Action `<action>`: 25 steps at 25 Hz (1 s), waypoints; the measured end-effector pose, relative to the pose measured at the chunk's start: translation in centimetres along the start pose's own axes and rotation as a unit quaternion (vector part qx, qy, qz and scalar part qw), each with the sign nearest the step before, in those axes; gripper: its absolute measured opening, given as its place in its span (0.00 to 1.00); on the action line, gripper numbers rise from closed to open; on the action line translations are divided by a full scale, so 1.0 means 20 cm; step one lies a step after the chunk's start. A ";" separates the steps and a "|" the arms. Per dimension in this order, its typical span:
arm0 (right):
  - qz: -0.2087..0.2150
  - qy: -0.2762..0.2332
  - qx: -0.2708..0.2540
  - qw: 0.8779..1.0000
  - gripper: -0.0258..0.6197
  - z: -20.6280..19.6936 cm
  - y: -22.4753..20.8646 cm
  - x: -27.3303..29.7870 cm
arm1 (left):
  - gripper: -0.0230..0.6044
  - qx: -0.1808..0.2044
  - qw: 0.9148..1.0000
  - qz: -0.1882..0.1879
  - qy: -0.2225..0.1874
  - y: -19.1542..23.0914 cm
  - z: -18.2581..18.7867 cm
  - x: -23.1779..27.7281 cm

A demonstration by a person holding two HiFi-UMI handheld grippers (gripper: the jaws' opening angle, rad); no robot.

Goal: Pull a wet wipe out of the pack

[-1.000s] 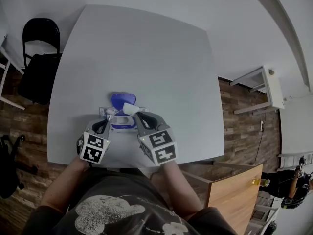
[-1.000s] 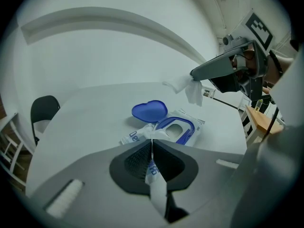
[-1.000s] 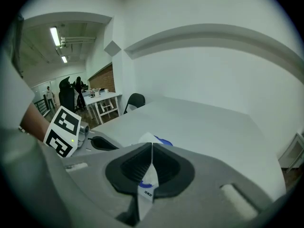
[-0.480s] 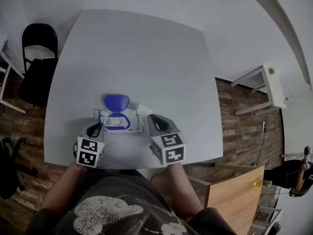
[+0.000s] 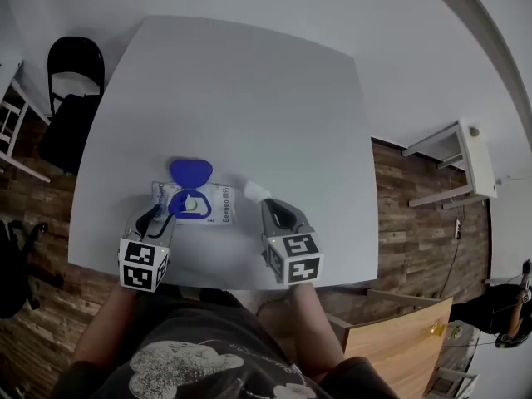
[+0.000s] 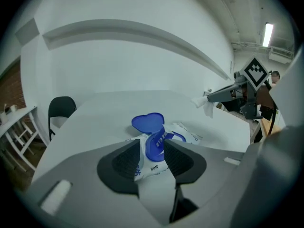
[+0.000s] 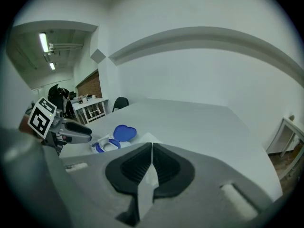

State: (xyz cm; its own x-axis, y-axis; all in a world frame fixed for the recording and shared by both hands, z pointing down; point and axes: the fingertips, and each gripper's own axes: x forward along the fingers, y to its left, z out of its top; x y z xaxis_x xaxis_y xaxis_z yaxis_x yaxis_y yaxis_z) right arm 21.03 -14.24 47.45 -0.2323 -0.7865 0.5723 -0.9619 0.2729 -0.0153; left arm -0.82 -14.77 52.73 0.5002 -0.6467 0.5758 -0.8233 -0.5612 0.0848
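Right gripper (image 5: 268,206), clamped on the crumpled white wet wipe (image 5: 253,191), sits right of the white blue-lidded plastic pack (image 5: 208,208). The pack's near end lies between the left gripper's (image 5: 161,216) jaws, which have just been opening.

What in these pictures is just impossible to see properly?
Print on the wet wipe pack: too small in the head view.
The wet wipe: mostly buried between the closed jaws of the right gripper in the right gripper view.
The opening of the pack: too small in the head view to show whether another wipe sticks up.

light: bright, even | shadows: soft | edges: fisheye-bent, dark vignette
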 end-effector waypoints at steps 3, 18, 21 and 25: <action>0.019 -0.009 -0.003 1.000 0.04 -0.01 -0.01 0.00 | 0.31 -0.020 0.999 0.031 -0.029 -0.01 0.08 -0.05; 0.009 -0.074 0.011 0.997 0.04 0.06 0.17 -0.16 | 0.07 -0.042 0.989 0.026 -0.143 0.01 0.38 -0.37; -0.004 -0.080 0.011 0.997 0.04 0.05 0.28 -0.21 | 0.07 -0.050 0.987 0.021 -0.149 0.04 0.33 -0.50; -0.019 -0.098 -0.002 0.995 0.04 0.05 0.46 -0.32 | 0.06 -0.046 0.985 0.004 -0.168 0.08 0.23 -0.73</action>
State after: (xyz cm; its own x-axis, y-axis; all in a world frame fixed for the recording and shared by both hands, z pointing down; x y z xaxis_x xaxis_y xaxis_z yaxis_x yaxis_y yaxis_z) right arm 13.46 -7.29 42.78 -0.2187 -0.8890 0.4023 -0.9703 0.2417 0.0068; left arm -8.14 -8.58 40.61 0.5415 -0.7937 0.2770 -0.8406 -0.5165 0.1633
